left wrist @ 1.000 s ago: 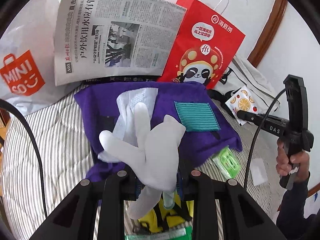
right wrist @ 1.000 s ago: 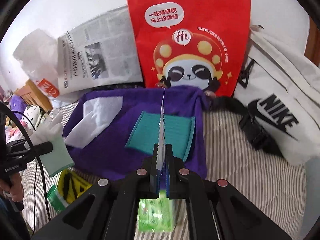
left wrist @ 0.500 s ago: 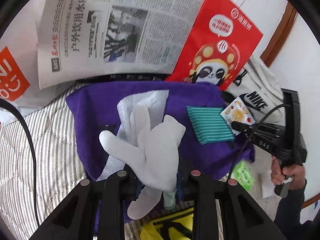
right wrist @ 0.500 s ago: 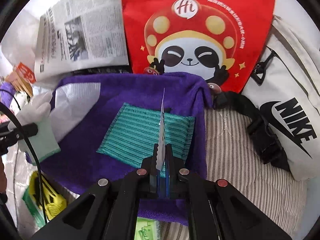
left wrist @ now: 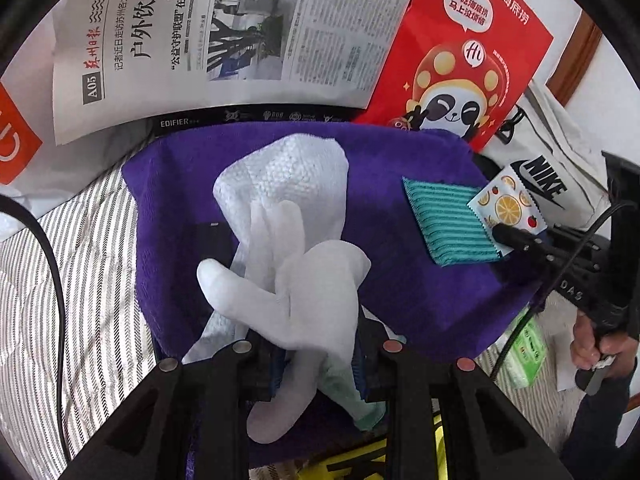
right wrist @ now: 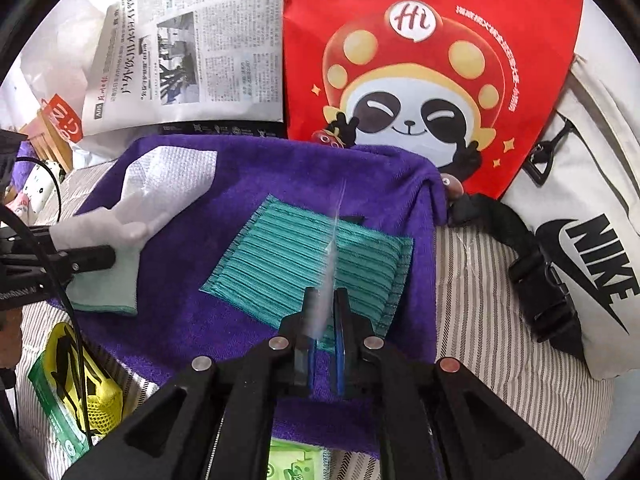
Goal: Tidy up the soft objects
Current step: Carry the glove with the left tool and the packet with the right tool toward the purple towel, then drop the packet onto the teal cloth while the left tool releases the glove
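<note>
A purple towel lies spread on the striped bed, also in the right wrist view. On it lie a white textured cloth and a teal ribbed cloth. My left gripper is shut on a white glove and holds it over the towel's near left part, beside the white cloth. My right gripper has its jaws slightly parted around a thin fruit-print sachet, seen edge-on and blurred, over the teal cloth.
A red panda bag, a newspaper and a white Miniso bag stand at the back. A white Nike bag with a black strap lies right. Green and yellow packets lie at the towel's near edge.
Both grippers moved forward over the towel. The right gripper's jaws have parted a little and the sachet now looks blurred between them. The left still holds the glove.
</note>
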The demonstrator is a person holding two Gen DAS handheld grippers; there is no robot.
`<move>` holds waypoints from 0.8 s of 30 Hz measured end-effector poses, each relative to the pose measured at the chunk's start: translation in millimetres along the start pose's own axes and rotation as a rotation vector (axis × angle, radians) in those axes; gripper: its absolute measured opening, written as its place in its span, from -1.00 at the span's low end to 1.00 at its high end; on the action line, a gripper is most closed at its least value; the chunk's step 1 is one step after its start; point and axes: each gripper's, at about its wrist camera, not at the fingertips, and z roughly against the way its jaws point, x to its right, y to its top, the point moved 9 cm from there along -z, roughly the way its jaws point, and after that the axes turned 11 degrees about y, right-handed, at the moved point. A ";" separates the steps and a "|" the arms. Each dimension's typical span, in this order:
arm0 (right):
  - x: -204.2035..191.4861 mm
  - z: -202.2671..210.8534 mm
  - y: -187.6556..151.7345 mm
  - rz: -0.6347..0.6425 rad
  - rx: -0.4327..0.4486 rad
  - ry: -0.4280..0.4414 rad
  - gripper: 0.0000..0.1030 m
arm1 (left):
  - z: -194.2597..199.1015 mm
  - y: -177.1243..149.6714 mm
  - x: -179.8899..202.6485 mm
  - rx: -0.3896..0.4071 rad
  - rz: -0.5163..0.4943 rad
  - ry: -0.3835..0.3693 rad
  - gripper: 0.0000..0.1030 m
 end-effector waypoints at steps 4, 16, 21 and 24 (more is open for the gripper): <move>-6.5 1.4 2.0 0.021 0.007 0.013 -0.39 | -1.8 -2.9 1.2 -0.018 0.001 -0.004 -0.41; -29.6 20.4 6.8 0.064 0.040 0.079 -0.01 | 19.5 -13.8 1.0 -0.021 -0.047 0.016 -0.03; -44.2 29.5 -2.3 0.054 0.038 0.122 0.02 | 30.8 -19.8 -1.1 -0.017 -0.050 0.040 0.01; -49.0 34.4 -9.0 0.042 0.034 0.128 0.02 | 41.4 -22.4 -3.4 -0.006 -0.046 0.047 0.01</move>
